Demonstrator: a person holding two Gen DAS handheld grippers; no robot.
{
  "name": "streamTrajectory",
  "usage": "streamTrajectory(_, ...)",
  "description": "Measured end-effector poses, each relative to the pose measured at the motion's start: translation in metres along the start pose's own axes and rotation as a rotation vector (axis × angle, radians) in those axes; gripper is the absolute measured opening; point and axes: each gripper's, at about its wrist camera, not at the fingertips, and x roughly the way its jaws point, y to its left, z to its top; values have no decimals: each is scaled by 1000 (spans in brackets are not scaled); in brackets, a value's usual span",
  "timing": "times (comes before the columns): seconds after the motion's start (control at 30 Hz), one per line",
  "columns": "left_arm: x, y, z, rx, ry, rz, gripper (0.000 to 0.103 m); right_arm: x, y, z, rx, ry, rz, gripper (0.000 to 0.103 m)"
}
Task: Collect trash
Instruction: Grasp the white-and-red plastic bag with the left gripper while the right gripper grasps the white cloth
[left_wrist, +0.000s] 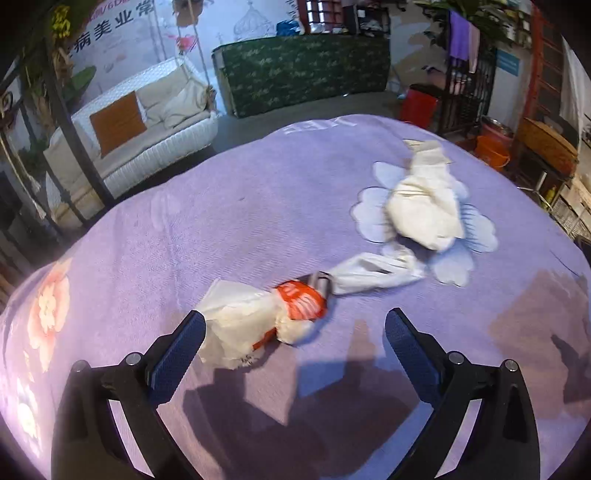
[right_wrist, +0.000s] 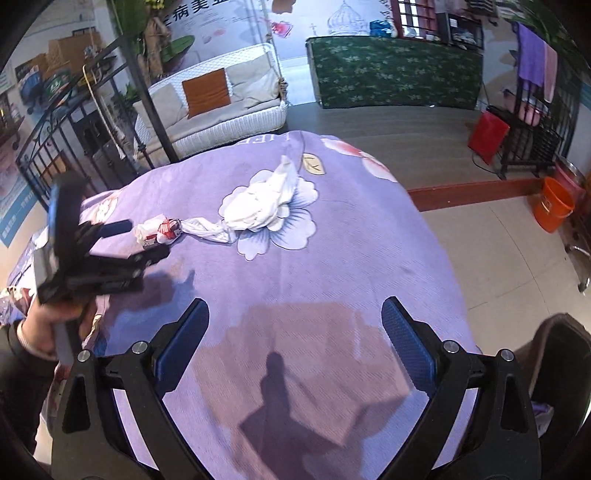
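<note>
The left gripper (left_wrist: 295, 332) hangs low over the purple flowered cloth (left_wrist: 229, 206) that covers the table, its two blue-padded fingers spread wide with nothing between them. In the right wrist view the same gripper (right_wrist: 144, 240) shows at the cloth's left edge, held in a hand (right_wrist: 44, 325), its tips just beside the nearest piece of trash.

That piece is a crumpled white wrapper with red print (left_wrist: 258, 317), lying just past the left gripper's left finger (left_wrist: 177, 354) and close to it; whether they touch is hard to tell. To its right, and touching it, lies a twisted white bag (left_wrist: 373, 273), which runs on towards a bigger white crumpled bag (left_wrist: 424, 203) sitting on a printed pale blue flower (left_wrist: 476, 229) nearer the cloth's far right corner. The three pieces form a slanting line across the middle of the table.

The right gripper (right_wrist: 295, 332) hovers above the cloth's near edge, well apart from the trash, its fingers also spread wide and holding nothing. Past the table's right edge an orange bucket (right_wrist: 554, 206) stands on the floor.
</note>
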Motion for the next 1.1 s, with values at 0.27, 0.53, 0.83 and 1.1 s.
streamTrajectory(0.27, 10, 11, -6, -70, 49, -3, 48, 24, 9, 22, -31, 33, 3, 93)
streamTrajectory(0.53, -16, 11, -13, -143, 37, -33, 23, 52, 19, 40, -27, 61, 24, 93)
streamTrajectory(0.83, -56, -2, -34, -178, -23, -30, 23, 83, 31, 61, -27, 71, 16, 93)
streamTrajectory(1.1, -75, -7, -51, -238, -31, -44, 23, 118, 40, 83, -22, 99, -23, 93)
